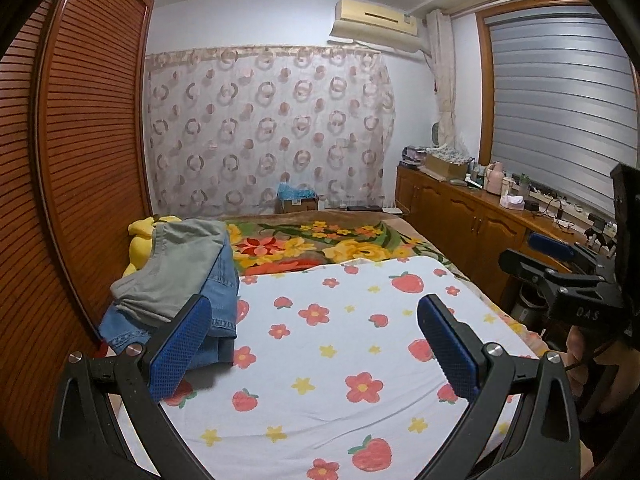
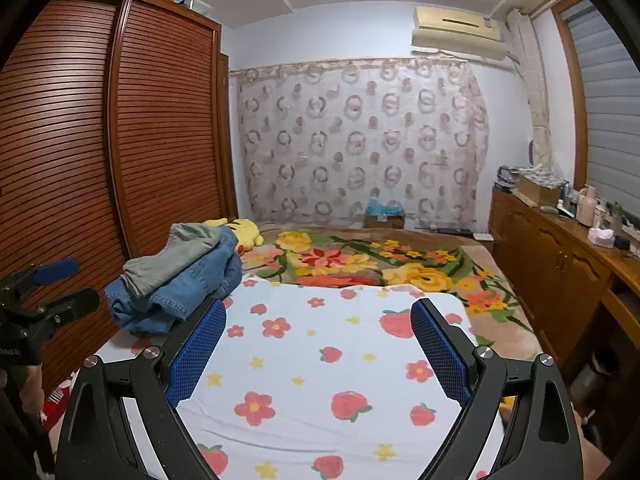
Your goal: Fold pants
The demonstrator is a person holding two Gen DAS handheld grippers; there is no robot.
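Hovering wide open and empty over the strawberry sheet (image 1: 320, 340), both tongs face a pants pile (image 1: 176, 280) lying far-left on the bed; left tongs (image 1: 316, 344) look nearer than right tongs (image 2: 318, 354).

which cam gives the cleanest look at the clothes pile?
Right wrist: the clothes pile sits clear of the fingers, grey garment over blue denim. In the left wrist view the pile is partly hidden behind the left gripper's blue pad.
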